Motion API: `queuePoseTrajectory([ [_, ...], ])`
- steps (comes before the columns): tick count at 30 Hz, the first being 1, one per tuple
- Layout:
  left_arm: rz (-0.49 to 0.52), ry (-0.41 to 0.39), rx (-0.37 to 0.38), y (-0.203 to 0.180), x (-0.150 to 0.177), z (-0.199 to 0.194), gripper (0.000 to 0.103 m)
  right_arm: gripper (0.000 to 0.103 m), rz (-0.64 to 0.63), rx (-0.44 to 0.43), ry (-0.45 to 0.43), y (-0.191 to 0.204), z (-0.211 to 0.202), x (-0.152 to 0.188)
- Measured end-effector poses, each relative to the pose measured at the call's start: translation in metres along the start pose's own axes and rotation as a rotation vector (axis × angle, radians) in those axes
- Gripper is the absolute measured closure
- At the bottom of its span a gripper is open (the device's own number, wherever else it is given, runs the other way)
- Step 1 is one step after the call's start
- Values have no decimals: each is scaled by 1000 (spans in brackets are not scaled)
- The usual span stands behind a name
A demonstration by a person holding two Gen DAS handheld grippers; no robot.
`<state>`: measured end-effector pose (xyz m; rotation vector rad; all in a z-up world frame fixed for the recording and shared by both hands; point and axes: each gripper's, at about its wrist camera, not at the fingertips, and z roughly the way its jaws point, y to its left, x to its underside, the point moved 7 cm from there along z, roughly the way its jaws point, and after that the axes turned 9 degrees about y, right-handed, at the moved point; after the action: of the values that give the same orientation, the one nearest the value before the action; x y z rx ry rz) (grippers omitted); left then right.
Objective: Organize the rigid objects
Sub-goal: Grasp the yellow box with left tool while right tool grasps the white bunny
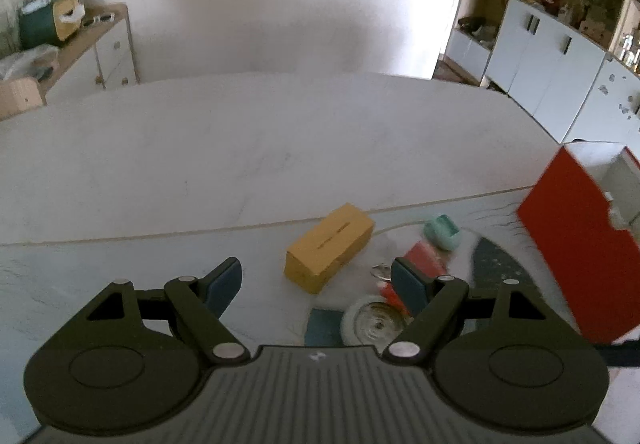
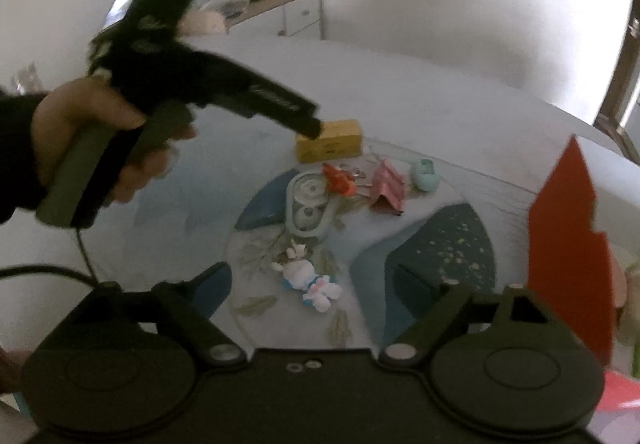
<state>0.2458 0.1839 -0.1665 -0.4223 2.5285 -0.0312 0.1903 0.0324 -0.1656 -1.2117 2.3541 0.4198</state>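
Note:
A yellow cardboard box (image 1: 330,246) (image 2: 330,144) lies on the patterned mat (image 2: 440,244). My left gripper (image 1: 316,284) is open just short of the box, with nothing between its fingers. In the right wrist view a hand holds that left gripper (image 2: 310,128), its tips close to the box's left end. Near the box lie a mint egg-shaped item (image 1: 442,232) (image 2: 426,174), a pink folded item (image 2: 388,188), an orange toy (image 2: 340,180) and an oval holder with two round parts (image 2: 310,204). My right gripper (image 2: 314,286) is open and empty above a small white, blue and pink figure (image 2: 308,280).
A tall red box (image 1: 576,244) (image 2: 568,244) with an open top stands at the right edge of the mat. The white table (image 1: 280,144) stretches far behind the objects. A sideboard (image 1: 100,44) with clutter stands by the wall, and cupboards (image 1: 552,64) at the right.

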Motion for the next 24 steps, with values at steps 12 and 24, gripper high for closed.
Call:
queuePoseTrajectory([
  [12,56,21,19,3,-12,46,21,30,-51,-22,91,-2,41,-3],
  [24,119,24,22,-2,-17,70,21,50,-146,-32,138,7,66,1],
])
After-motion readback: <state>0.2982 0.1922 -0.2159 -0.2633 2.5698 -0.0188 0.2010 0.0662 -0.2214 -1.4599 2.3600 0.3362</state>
